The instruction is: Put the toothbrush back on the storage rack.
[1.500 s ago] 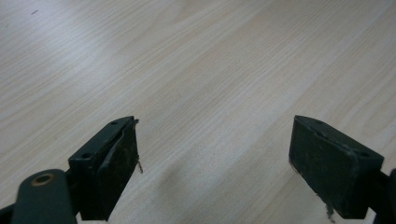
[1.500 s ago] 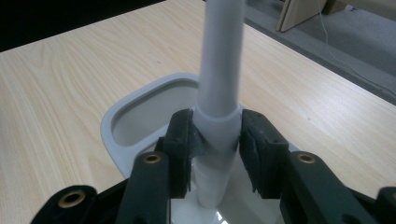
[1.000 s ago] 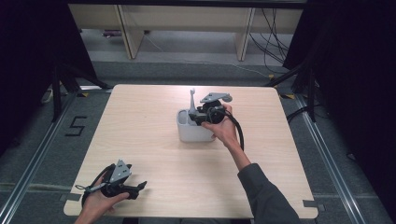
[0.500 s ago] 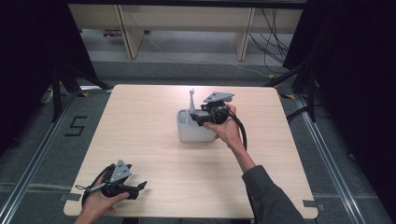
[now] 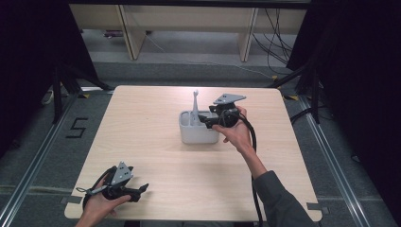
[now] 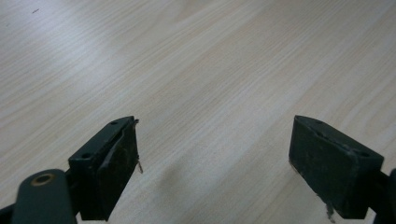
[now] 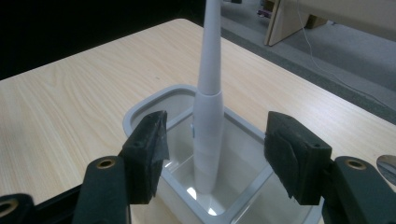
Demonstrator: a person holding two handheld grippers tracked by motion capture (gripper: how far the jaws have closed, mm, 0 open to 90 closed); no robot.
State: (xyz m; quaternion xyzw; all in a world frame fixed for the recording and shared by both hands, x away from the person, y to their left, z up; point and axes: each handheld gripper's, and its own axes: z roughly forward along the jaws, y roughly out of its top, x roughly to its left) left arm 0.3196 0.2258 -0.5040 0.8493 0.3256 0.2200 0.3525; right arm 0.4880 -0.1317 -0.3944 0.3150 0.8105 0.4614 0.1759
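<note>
Pale wooden table (image 5: 142,137), my white tapered brush (image 7: 208,126) upright in grey plastic caddy (image 5: 198,135), tip up, right gripper (image 7: 215,154) spread around it, left gripper (image 6: 215,163) open, low.

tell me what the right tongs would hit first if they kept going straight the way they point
Probably the white toothbrush-like handle standing upright in the grey bin. It sits centred ahead of the open right tongs, between the two jaws, though how far ahead is unclear.
</note>
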